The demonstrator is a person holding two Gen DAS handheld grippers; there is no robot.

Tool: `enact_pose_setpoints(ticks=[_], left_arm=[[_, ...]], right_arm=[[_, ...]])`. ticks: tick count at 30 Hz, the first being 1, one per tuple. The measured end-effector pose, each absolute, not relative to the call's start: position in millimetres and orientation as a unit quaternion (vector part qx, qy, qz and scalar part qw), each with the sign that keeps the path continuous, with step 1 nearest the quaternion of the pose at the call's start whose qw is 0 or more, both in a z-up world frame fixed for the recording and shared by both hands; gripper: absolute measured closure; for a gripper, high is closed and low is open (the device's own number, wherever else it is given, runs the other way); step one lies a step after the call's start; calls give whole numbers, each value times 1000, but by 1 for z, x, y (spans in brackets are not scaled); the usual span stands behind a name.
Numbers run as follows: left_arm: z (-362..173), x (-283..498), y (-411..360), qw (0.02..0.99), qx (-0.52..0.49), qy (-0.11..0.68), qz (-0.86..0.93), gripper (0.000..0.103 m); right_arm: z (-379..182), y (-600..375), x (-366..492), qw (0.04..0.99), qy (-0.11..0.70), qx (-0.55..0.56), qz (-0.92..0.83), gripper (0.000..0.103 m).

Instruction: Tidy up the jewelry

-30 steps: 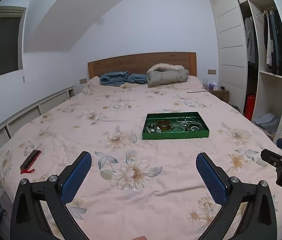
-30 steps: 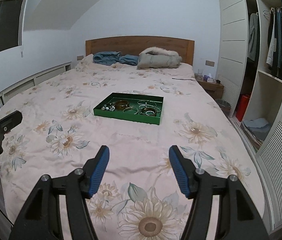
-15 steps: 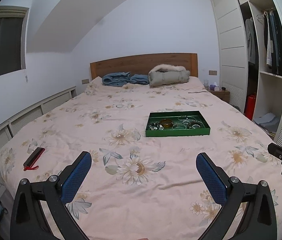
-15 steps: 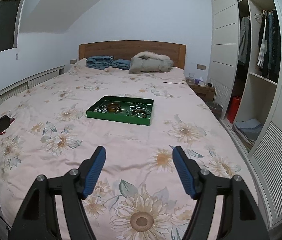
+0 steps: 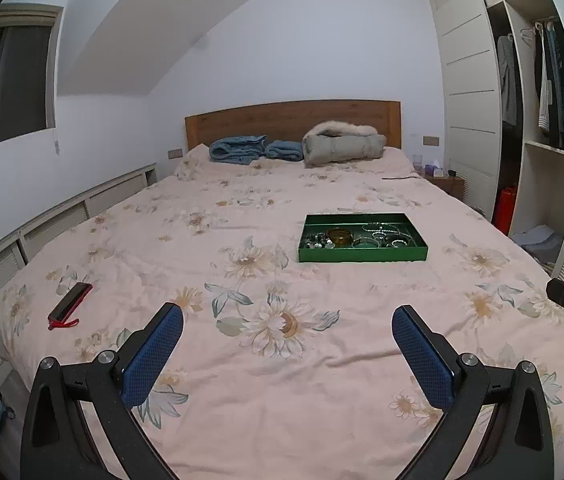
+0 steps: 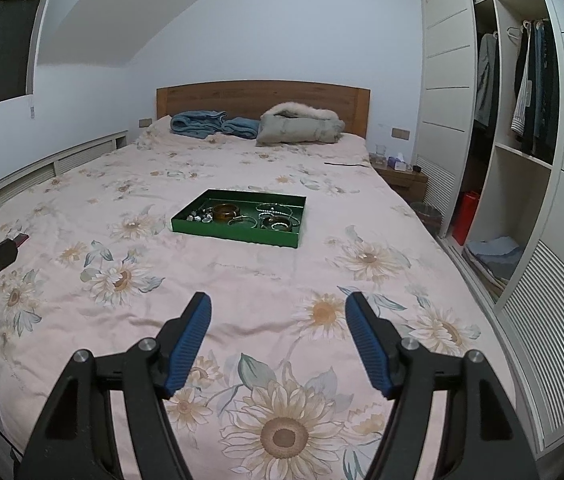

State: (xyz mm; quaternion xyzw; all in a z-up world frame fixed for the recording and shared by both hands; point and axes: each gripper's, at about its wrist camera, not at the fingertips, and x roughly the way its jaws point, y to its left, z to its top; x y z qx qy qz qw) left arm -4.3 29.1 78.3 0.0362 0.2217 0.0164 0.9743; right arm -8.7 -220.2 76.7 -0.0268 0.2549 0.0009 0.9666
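Left wrist view: the left gripper [image 5: 288, 322] hangs over the foot of the bed [image 5: 242, 380], jaws spread wide with nothing between them; its pads [image 5: 150, 360] are blue, dimpled rubber on black angular arms. Under them lies a pink quilt, softly creased, printed with pale daisies and grey-green leaves. At the left edge of the quilt lies a flat black-and-red case [image 5: 70, 306], which the right view shows only as a red sliver beside the other gripper. Farther on, right of centre, sits the tray [image 5: 362, 254], a shallow green rectangle with straight walls, well apart from both grippers. Inside it are the jewelry pieces: an amber bangle [image 5: 339, 235], a cluster of small silvery bits to its left, thin rings and a bead strand to its right. Beyond, folded blue blankets [image 5: 238, 149] and a grey fur-trimmed coat [image 5: 342, 145] rest against a plain wooden headboard.

The right wrist view has the right gripper [image 6: 278, 322] low over a big sunflower print, its ribbed blue pads released and empty, the jaws having just widened. From here the tray [image 6: 238, 234] lies skewed, and a second dark bangle [image 6: 276, 222] shows. This view also takes in the nightstand [image 6: 402, 176] and more of the open white wardrobe [image 6: 522, 160] with hanging clothes. Nothing stands between either gripper and the tray.
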Motion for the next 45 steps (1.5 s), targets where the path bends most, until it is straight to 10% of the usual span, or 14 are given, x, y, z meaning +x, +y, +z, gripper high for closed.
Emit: enact_pose_setpoints(ticks=[45], left_arm=[[48,21,24,963,39,268,14,0]], right_arm=[[44,-225,8,960,280,-18,-2,35]])
